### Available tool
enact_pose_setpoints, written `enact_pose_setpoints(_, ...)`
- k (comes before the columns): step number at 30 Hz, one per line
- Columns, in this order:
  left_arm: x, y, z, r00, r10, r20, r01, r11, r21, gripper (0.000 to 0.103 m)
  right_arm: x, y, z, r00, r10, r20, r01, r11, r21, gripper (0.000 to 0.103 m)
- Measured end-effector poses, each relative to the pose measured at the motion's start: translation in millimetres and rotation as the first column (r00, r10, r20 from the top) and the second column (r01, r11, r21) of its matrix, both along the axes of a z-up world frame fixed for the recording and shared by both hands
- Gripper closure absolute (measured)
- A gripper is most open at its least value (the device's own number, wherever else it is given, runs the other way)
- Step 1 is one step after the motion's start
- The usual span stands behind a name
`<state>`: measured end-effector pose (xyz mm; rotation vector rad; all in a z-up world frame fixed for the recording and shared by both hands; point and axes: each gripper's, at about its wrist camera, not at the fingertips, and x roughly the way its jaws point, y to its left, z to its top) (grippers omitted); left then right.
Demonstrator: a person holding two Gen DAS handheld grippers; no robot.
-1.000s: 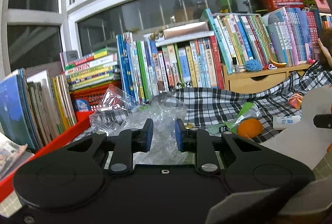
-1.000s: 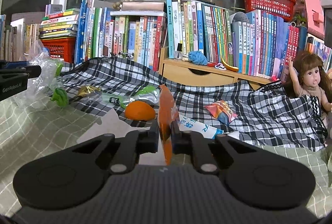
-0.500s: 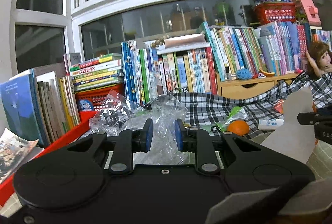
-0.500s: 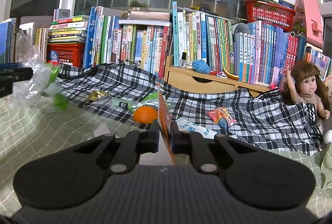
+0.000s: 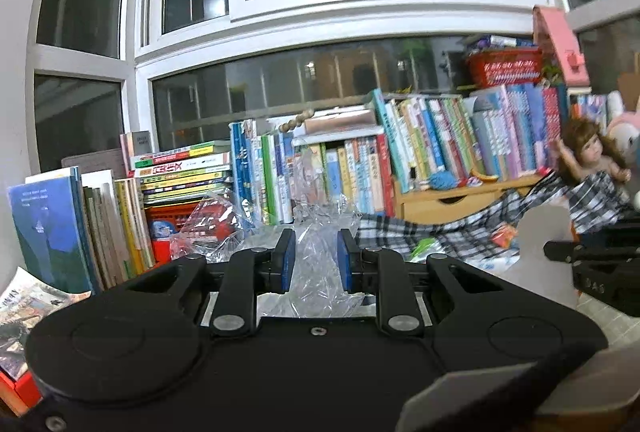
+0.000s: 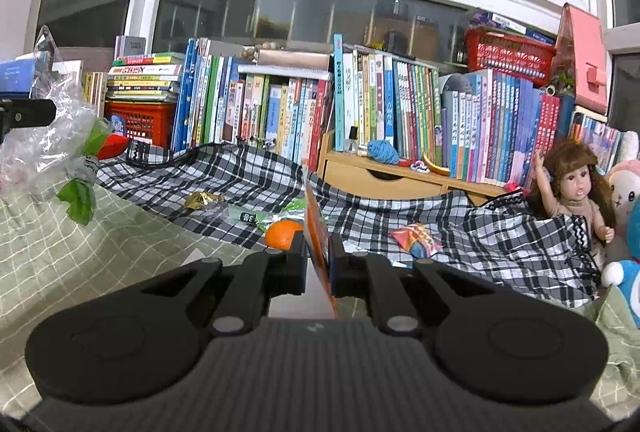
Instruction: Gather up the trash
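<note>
My left gripper is shut on a crumpled clear plastic bag, which bulges up between its blue pads. In the right wrist view that bag hangs at the far left with green scraps inside. My right gripper is shut on a flat orange packet standing on edge; its white back shows in the left wrist view. On the plaid blanket lie an orange fruit, a green wrapper, a gold wrapper and a colourful snack packet.
Rows of books and a wooden drawer unit line the window wall behind the bed. A red basket stands at the left, a doll and plush toys at the right. A green checked sheet covers the near bed.
Both grippers have risen with their loads. The litter on the blanket sits lower in both views, and the doll has come into the left wrist view.
</note>
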<state>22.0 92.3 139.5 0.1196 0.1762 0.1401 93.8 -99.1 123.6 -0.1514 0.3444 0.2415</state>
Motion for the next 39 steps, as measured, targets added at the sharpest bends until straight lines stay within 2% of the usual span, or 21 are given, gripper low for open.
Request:
enact_pose_setpoints(2, -4.1, 10.2, 7.4, 0.999, -0.049, -0.011, 0.048, 0.995, -0.083, 0.082, -4.3, -2.9, 0.9, 1.000, -0.009, 0.002, 0.009, 1.000, -0.002, 0.088)
enact_pose_setpoints(3, -4.0, 19.0, 10.6, 0.996, -0.083, -0.024, 0.078, 0.985, -0.152, 0.082, -5.5, -4.8, 1.0, 1.000, -0.012, 0.000, 0.012, 1.000, 0.001, 0.088)
enact_pose_setpoints(6, 1.0, 48.8, 15.7, 0.985, -0.162, -0.059, 0.131, 0.926, -0.353, 0.082, -10.5, -10.0, 2.0, 1.000, -0.023, -0.003, 0.023, 1.000, 0.010, 0.088)
enact_pose_setpoints(7, 1.8, 56.8, 16.1, 0.983, -0.171, -0.061, 0.134, 0.912, -0.387, 0.082, -12.3, -11.5, 2.8, 1.000, -0.027, -0.001, 0.028, 1.000, 0.010, 0.088)
enact_pose_setpoints(8, 1.4, 62.7, 16.5, 0.984, -0.165, -0.060, 0.129, 0.909, -0.397, 0.082, -13.6, -12.4, 3.2, 1.000, -0.031, 0.002, 0.031, 0.999, 0.009, 0.088)
enact_pose_setpoints(11, 1.6, 73.9, 17.1, 0.989, -0.133, -0.067, 0.099, 0.922, -0.375, 0.082, -16.1, -14.7, 4.5, 0.999, -0.040, 0.007, 0.040, 0.999, 0.003, 0.088)
enact_pose_setpoints(16, 9.2, 93.3, 11.2, 0.978, -0.184, -0.098, 0.117, 0.875, -0.470, 0.081, -18.7, -12.6, 3.9, 1.000, -0.025, 0.000, 0.025, 1.000, 0.011, 0.088)
enact_pose_setpoints(18, 14.4, 94.6, 4.9, 0.975, -0.187, -0.123, 0.111, 0.881, -0.460, 0.077, -20.1, -9.7, 3.2, 1.000, -0.014, -0.004, 0.014, 1.000, 0.012, 0.088)
enact_pose_setpoints(20, 21.1, 91.6, -4.6, 0.972, -0.173, -0.158, 0.088, 0.895, -0.438, 0.065, -20.6, -6.9, 2.4, 1.000, -0.002, -0.008, 0.002, 1.000, 0.008, 0.088)
enact_pose_setpoints(22, 24.8, 85.9, -14.8, 0.972, -0.150, -0.182, 0.064, 0.911, -0.407, 0.048, -21.0, -4.4, 1.8, 1.000, 0.004, -0.009, -0.004, 1.000, 0.004, 0.087)
enact_pose_setpoints(23, 24.7, 84.5, -18.5, 0.973, -0.134, -0.188, 0.052, 0.921, -0.387, 0.045, -21.2, -3.7, 1.5, 1.000, 0.006, -0.011, -0.006, 1.000, 0.003, 0.087)
enact_pose_setpoints(27, 21.0, 76.9, -30.0, 0.977, -0.067, -0.203, 0.005, 0.956, -0.295, 0.022, -20.3, -2.8, -0.5, 1.000, 0.008, -0.020, -0.008, 1.000, 0.006, 0.087)
enact_pose_setpoints(30, 16.9, 70.7, -41.7, 0.975, -0.010, -0.221, -0.040, 0.975, -0.221, 0.020, -19.5, -1.8, -3.8, 0.999, 0.012, -0.033, -0.012, 1.000, 0.012, 0.086)
enact_pose_setpoints(32, 15.1, 68.2, -50.0, 0.973, 0.063, -0.221, -0.098, 0.983, -0.153, 0.019, -18.7, -0.5, -7.1, 0.999, 0.021, -0.046, -0.020, 1.000, 0.012, 0.085)
enact_pose_setpoints(35, 14.8, 70.3, -61.6, 0.965, 0.164, -0.207, -0.180, 0.982, -0.060, 0.017, -19.1, 1.9, -10.6, 0.998, 0.029, -0.055, -0.028, 1.000, 0.006, 0.084)
enact_pose_setpoints(37, 15.7, 72.2, -68.4, 0.957, 0.172, -0.235, -0.185, 0.982, -0.032, 0.017, -17.8, 2.8, -12.4, 0.998, 0.026, -0.060, -0.026, 1.000, 0.007, 0.084)
enact_pose_setpoints(39, 11.9, 71.2, -77.4, 0.952, 0.136, -0.274, -0.151, 0.988, -0.037, 0.015, -15.2, 3.4, -13.7, 0.998, 0.024, -0.064, -0.024, 1.000, 0.009, 0.083)
